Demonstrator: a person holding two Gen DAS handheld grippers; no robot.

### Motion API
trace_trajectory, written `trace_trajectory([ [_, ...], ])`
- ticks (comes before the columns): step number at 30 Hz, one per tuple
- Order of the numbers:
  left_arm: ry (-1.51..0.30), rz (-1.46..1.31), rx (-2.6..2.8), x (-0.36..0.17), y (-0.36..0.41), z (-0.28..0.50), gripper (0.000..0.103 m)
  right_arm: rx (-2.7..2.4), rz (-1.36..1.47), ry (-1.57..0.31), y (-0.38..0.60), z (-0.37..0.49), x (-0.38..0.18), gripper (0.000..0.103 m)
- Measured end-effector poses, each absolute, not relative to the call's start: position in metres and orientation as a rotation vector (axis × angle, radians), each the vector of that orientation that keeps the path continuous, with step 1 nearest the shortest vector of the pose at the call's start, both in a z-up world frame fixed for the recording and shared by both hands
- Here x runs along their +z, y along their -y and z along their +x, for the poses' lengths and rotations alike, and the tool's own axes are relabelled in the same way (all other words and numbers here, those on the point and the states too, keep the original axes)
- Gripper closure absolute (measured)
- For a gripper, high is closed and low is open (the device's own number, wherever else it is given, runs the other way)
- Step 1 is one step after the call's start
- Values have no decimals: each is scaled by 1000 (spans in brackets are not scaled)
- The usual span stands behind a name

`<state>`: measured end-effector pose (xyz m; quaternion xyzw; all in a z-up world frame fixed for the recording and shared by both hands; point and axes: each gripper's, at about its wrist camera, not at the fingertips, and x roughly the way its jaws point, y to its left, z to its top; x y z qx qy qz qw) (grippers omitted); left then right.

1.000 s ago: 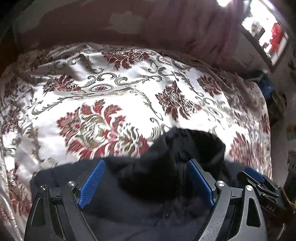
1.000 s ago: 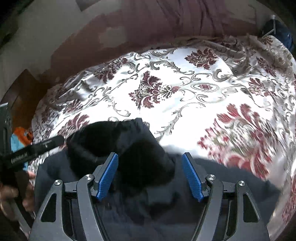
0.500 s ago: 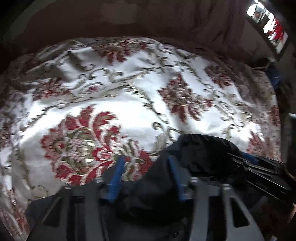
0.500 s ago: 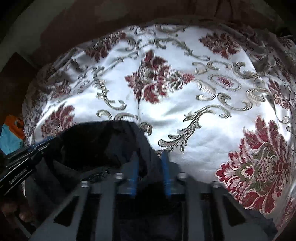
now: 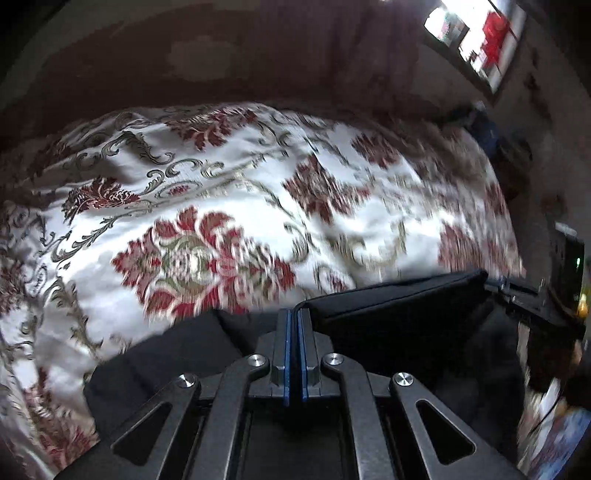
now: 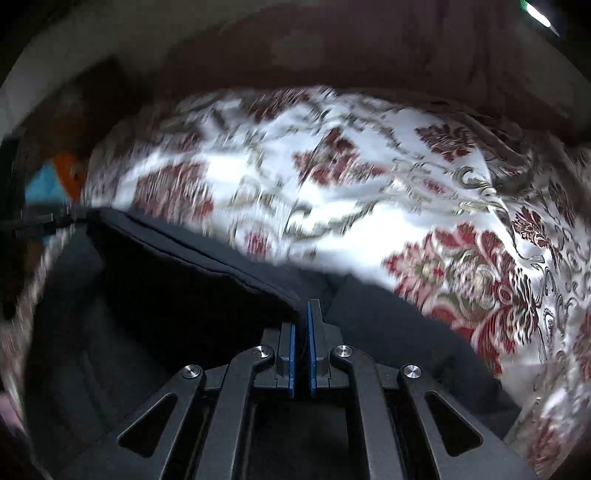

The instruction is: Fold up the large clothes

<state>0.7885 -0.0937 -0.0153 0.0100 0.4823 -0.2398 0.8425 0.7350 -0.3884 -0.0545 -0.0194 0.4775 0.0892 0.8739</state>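
A black garment lies on a bed with a white, red and gold floral cover. My left gripper is shut on the garment's edge, which stretches taut to the right toward my right gripper. In the right wrist view my right gripper is shut on the same black garment. Its edge runs taut to the left, where the left gripper's tip shows. The rest of the garment hangs below both grippers.
A dark reddish headboard or wall stands behind the bed. A bright window is at the upper right. A dark object stands at the bed's right side. Orange and blue items lie left of the bed.
Both grippers closed from open onto the black garment. They then moved apart, and the bunched fabric is pulled into a straight taut edge between them.
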Motion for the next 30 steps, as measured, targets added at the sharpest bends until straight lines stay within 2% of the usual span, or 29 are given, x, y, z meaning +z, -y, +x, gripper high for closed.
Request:
trace_trajectory([
  [9,-1221,168,-481,-64,102,757,99,170,-172,-1110,366,716,-96,98],
  [16,-1265,204,-438,-100,115,757,99,157,-183,-1137,364,720,-110,98],
  [20,-1244,118,-473,-89,99,756,95,168,-65,-1115,379,706,-84,83],
  [22,-1246,86,-489,-82,88,751,91,194,-14,-1078,389,696,-70,64],
  [23,-1244,99,-491,-77,83,747,88,198,2,-1051,394,690,-62,61],
  [27,-1186,191,-461,-56,73,730,87,208,115,-1003,410,690,-38,60],
  [30,-1114,92,-494,-34,63,730,87,220,259,-1005,414,713,-34,60],
])
